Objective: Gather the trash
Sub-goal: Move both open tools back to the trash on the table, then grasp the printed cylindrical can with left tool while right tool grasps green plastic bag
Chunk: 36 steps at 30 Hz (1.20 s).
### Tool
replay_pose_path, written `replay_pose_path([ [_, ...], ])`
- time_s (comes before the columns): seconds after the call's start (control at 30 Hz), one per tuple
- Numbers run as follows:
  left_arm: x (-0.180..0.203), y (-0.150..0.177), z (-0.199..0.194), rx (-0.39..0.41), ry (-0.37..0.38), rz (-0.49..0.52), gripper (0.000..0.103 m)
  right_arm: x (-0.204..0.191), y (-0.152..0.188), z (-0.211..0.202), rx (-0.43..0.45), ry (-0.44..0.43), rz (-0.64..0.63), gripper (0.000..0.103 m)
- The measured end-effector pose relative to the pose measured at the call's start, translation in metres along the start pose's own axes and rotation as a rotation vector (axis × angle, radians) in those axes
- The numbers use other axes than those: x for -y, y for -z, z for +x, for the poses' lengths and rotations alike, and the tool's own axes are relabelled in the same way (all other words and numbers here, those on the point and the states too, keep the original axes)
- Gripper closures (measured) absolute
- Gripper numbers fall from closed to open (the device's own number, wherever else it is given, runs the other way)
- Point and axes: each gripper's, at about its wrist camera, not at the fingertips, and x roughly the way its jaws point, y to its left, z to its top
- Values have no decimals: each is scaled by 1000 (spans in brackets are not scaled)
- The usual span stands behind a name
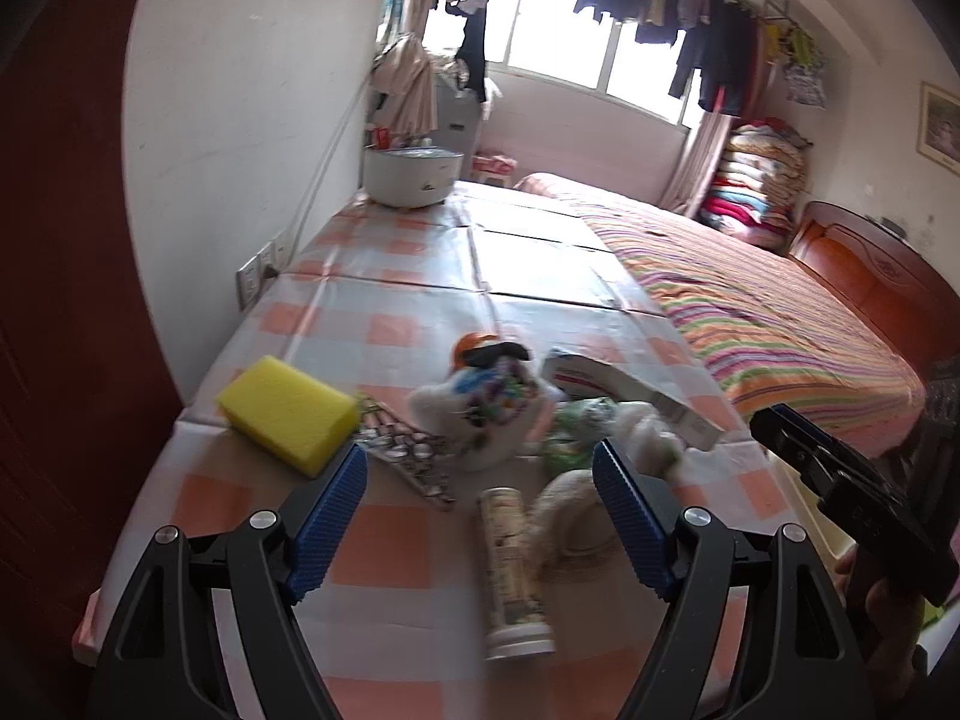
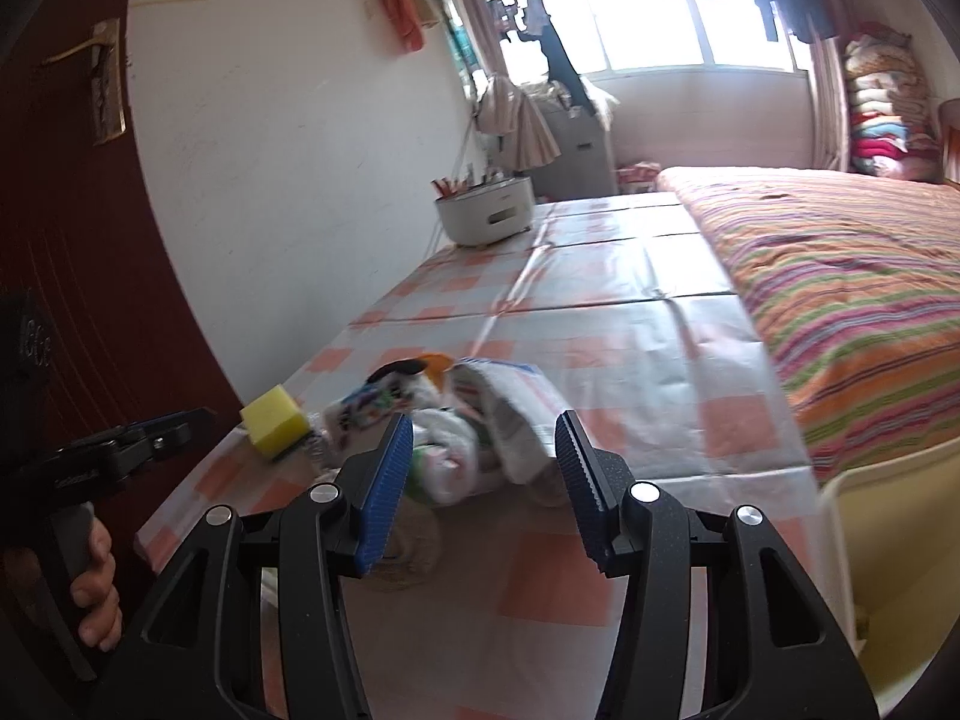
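A pile of trash lies on the orange-checked tablecloth (image 1: pixel 384 516): a white bottle with an orange cap (image 1: pixel 480 396), a silvery wrapper (image 1: pixel 408 456), a printed tube (image 1: pixel 516 570), a white carton (image 1: pixel 630 396), a green-white plastic bag (image 1: pixel 582 438) and a beige crumpled piece (image 1: pixel 564 516). A yellow sponge (image 1: pixel 288 414) sits left of the pile. My left gripper (image 1: pixel 480 459) hovers open just short of it, holding nothing. My right gripper (image 2: pixel 483 429) is open too, facing the plastic bag (image 2: pixel 444 462) and carton (image 2: pixel 516 408), with nothing between its pads. The sponge (image 2: pixel 273 420) also shows there.
A white rice cooker (image 1: pixel 414 177) stands at the table's far end by the wall. A bed with a striped cover (image 1: pixel 750 300) borders the table on the right. A dark red door (image 2: pixel 90 240) is at the left. A pale yellow bin (image 2: pixel 888 540) stands at the table's right corner.
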Motion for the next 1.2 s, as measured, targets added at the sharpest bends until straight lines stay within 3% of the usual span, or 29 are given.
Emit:
replay_pose_path([
  [0.27,-46,2,7,-36,-77,-96,28,-30,4,36,-76,-58,-48,54],
  [0.43,-53,6,9,-66,-76,-110,28,-30,1,52,-97,-22,-46,54],
  [0.6,-45,13,16,-109,-62,-70,28,-25,0,66,-124,3,-27,55],
  [0.87,-13,30,27,-182,-25,43,28,-16,6,85,-185,5,23,72],
  [1.2,12,41,41,-254,6,111,28,-22,1,74,-151,-24,6,79],
])
